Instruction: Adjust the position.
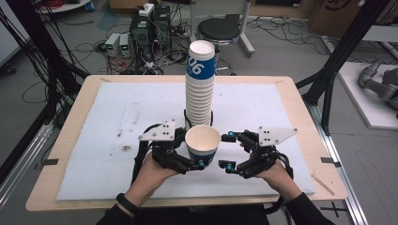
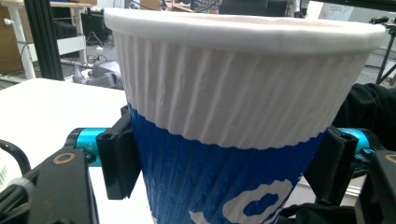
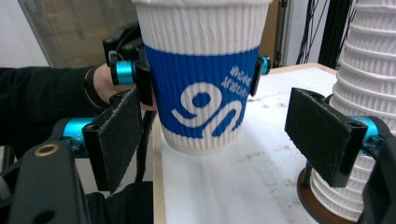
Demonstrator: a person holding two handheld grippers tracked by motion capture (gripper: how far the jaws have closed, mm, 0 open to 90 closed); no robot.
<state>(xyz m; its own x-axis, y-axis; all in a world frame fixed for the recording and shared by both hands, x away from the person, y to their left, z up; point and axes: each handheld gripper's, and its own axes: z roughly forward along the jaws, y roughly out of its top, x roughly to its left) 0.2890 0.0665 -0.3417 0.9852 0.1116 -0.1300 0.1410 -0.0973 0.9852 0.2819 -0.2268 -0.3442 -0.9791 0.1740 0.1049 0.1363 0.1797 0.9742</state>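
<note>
You have the ribbed paper cup (image 1: 202, 143) clamped upright in your left claw (image 1: 187, 150), lifted above the table (image 1: 70, 187) before the cup stack (image 1: 200, 89). Your right claw (image 3: 229, 135) gapes empty; squeeze gently, avoid crushing.

Beyond my table (image 1: 300, 101), a grey floor (image 1: 281, 51) strewn with black cables (image 1: 94, 47); a round black stool (image 1: 218, 29), stacked electronics boxes (image 1: 141, 30) and black frame struts (image 1: 340, 51) stand around.

black jaws, cyan knobs | grey three-cornered plates | black sleeves, perhaps a wristband
</note>
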